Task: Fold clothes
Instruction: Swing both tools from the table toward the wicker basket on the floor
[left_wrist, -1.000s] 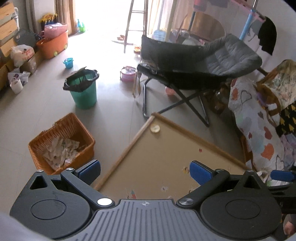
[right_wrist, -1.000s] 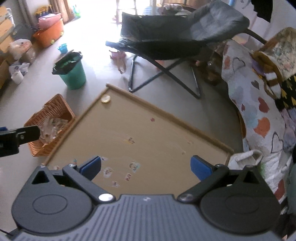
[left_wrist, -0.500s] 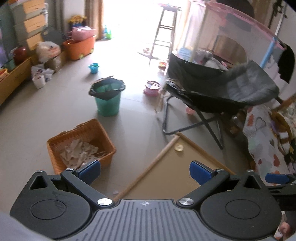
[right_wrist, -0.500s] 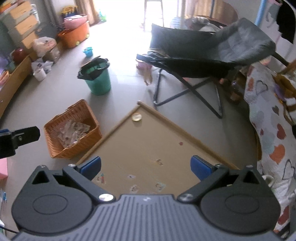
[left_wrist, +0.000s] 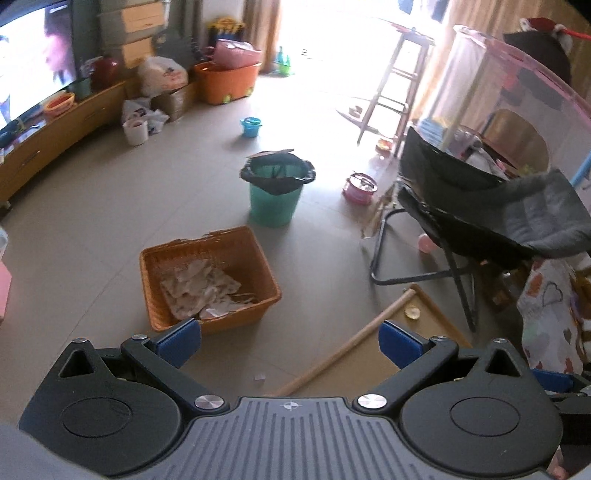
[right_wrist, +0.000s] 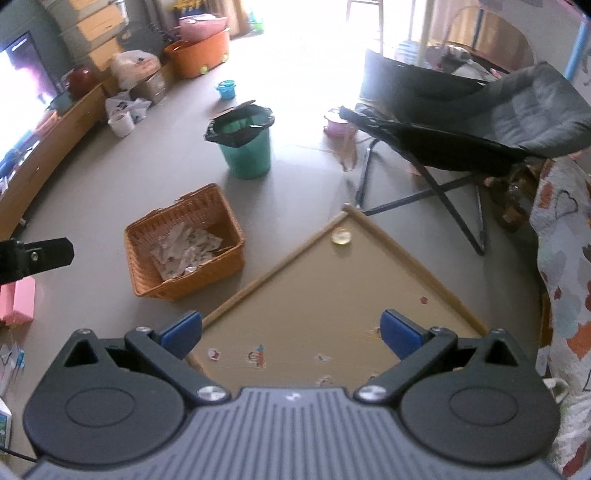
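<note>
Fingers on the left gripper (left_wrist: 290, 341) and right gripper (right_wrist: 291, 330) are wide apart and hold nothing. Clothes (left_wrist: 201, 290) lie crumpled in the orange basket (left_wrist: 258, 254) on the floor, maybe just one piece. Go down slowly, pinch one edge, then lift to the board (right_wrist: 332, 295).

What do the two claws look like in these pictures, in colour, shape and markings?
Both look alike. The left claw has black angular arms with silver screws, round black discs at each side, blue pads on the fingers, and a grey ribbed plate with a small compass-like mark. The right claw has the same black arms, blue pads and grey ribbed plate.
</note>
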